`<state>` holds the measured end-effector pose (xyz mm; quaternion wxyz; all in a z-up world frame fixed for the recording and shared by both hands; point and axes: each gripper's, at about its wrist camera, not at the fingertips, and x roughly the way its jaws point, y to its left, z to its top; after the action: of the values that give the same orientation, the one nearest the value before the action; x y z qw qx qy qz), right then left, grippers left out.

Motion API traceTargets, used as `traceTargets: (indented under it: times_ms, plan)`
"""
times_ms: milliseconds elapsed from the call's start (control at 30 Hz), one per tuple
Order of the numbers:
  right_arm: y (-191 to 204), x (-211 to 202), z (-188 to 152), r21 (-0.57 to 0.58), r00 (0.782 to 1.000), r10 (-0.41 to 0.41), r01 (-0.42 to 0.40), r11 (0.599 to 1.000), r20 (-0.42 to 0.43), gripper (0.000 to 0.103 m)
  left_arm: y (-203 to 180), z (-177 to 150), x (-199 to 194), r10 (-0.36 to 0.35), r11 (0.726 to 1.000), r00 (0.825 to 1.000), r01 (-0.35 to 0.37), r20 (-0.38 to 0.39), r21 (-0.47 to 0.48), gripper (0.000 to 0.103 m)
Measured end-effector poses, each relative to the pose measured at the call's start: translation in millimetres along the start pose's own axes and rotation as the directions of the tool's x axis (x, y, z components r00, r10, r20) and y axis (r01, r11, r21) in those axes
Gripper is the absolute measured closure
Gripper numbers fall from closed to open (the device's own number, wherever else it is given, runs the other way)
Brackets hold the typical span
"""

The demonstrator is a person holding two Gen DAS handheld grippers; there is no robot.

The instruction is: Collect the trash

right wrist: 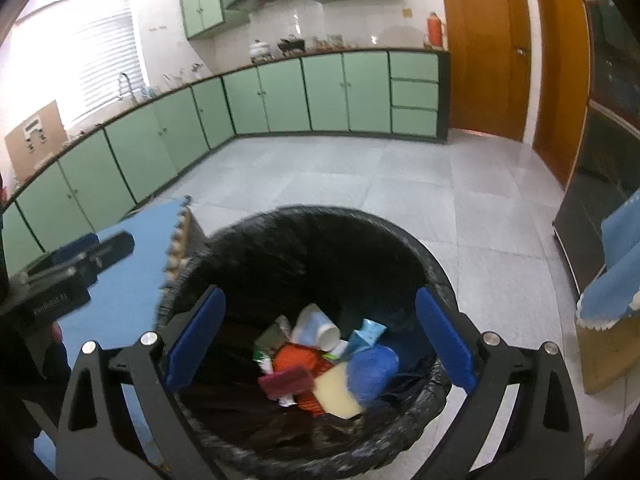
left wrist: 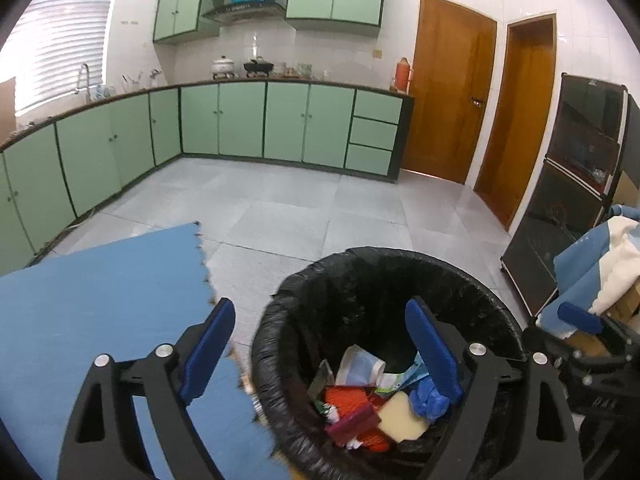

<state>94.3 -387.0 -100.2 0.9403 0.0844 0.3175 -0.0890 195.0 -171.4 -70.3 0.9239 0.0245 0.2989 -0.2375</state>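
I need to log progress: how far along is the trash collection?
Done: the bin already holds trash, including a white cup, a blue glove and a red mesh piece. In hand: nothing; both hand-held grippers are open and empty. Left: no loose trash is visible on the floor.

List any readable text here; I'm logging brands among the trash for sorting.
None can be read.
Left claw: pale lettering on its black body, too blurred.
Trash bin: green-and-white wrapper shows print, too small.
Cardboard on counter: white label, illegible.
Wall above counter: small marks, illegible.
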Motion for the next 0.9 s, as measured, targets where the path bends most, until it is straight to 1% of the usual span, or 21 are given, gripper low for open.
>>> traceTargets:
  times_ms: [167, 333, 433, 667, 900]
  plan:
    - [26.0, -37.8, 12.0, -0.028, 0.998, 0.042, -0.04, 0.999, 0.043, 0.006, 16.0, -5.4, -45.9, 0.035, 0.999, 0.999, -0.035, 0.008, -0.008, 0.016]
    - [50.3, -71.3, 14.9, -0.048, 0.995, 0.077, -0.074, 0.996, 0.065, 0.005, 30.0, -13.5, -89.8, 0.073, 0.997, 0.997, -0.073, 0.023, -0.022, 0.012]
    - [61.4, -89.3, 16.1, -0.056, 0.992, 0.094, -0.089, 0.994, 0.078, 0.005, 35.9, -19.0, -115.7, 0.083, 0.996, 0.996, -0.082, 0.041, -0.035, 0.01]
    - [82.5, -115.4, 14.9, -0.098, 0.988, 0.119, -0.11, 0.989, 0.098, 0.005, 40.7, -28.1, -154.5, 0.107, 0.993, 0.992, -0.105, 0.059, -0.045, 0.009]
    - [86.7, -131.9, 12.5, -0.11, 0.984, 0.141, -0.128, 0.986, 0.114, 0.005, 35.7, -25.9, -183.0, 0.122, 0.992, 0.987, -0.118, 0.105, -0.048, 0.006]
